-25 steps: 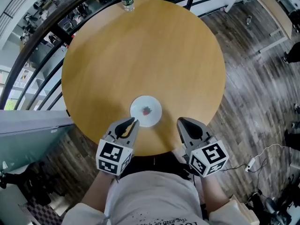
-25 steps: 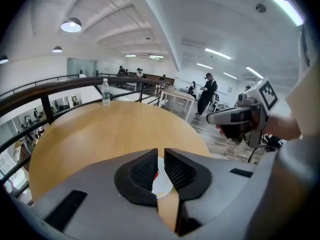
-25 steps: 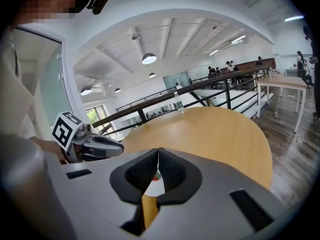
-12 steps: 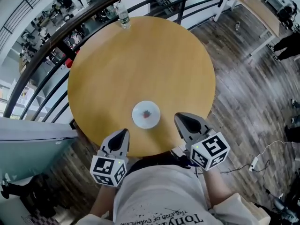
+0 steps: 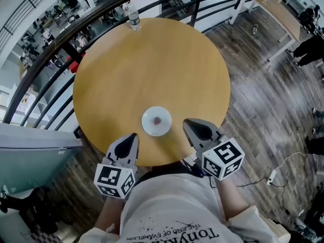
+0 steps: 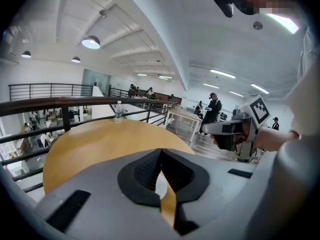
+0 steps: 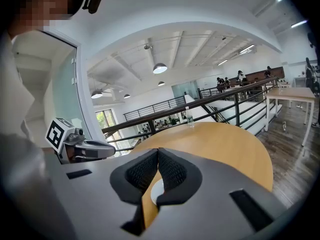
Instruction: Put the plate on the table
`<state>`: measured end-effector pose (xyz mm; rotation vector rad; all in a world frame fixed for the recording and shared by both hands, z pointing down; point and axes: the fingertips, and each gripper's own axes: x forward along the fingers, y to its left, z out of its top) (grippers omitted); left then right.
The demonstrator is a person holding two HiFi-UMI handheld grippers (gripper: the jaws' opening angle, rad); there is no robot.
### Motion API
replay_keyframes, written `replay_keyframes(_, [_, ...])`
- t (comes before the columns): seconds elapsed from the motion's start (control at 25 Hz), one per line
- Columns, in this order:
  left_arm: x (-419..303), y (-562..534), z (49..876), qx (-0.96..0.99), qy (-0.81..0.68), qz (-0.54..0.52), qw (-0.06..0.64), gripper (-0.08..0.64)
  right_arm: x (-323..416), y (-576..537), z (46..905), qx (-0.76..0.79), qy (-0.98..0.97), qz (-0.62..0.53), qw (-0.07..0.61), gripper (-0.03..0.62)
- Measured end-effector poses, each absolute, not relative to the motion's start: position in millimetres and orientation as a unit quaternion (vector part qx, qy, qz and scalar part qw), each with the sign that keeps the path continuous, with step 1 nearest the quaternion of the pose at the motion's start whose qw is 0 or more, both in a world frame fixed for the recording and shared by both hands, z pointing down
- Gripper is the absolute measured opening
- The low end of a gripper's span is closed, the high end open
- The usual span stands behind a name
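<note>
A small white plate (image 5: pixel 156 121) with a red mark in its middle lies flat on the round wooden table (image 5: pixel 152 65), close to the near edge. My left gripper (image 5: pixel 132 137) hovers just short of the plate on its near-left side, its jaws shut on nothing. To the plate's near right my right gripper (image 5: pixel 190 123) is also shut and empty. In the left gripper view the pads of the left gripper (image 6: pixel 160 151) meet, and a sliver of the plate (image 6: pixel 160 185) shows below them. The right gripper (image 7: pixel 158 150) shows the same, above the plate (image 7: pixel 157 191).
A water bottle (image 5: pixel 133 17) stands at the table's far edge, beside a dark railing (image 5: pixel 45 70) that curves round the left and back. Wooden floor lies to the right, with another table (image 5: pixel 283 9) at the far right. People stand in the distance.
Both grippers have drawn back from the plate towards me and risen. The left gripper, whose jaws were at the plate's rim, has let go and shut. The plate stays on the table.
</note>
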<state>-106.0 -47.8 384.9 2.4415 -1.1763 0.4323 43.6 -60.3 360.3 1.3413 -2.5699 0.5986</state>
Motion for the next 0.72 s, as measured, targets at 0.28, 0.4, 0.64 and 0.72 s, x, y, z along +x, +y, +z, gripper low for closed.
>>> replay_keyframes(0.28, [-102.3,-47.5,386.5,0.873,-0.418,0.15,0.203,0.025,40.4,-57.2,367.2,0.443,-0.866,0.204,0.108,0.025])
replay_keyframes(0.4, [-101.8,-47.6,386.3,0.873,-0.418,0.148,0.206,0.025,38.7,-56.2,367.9,0.44,-0.867,0.205,0.11,0.026])
replay_keyframes(0.64, [-99.3,-49.1,388.2,0.871,-0.42,0.149,0.21,0.025,41.7,-58.2,367.4,0.435,-0.87,0.205,0.109,0.025])
replay_keyframes(0.72, [-98.6,-47.2,387.4,0.87,-0.42,0.149,0.21,0.023,42.2,-56.1,365.9,0.433,-0.871,0.204,0.109,0.026])
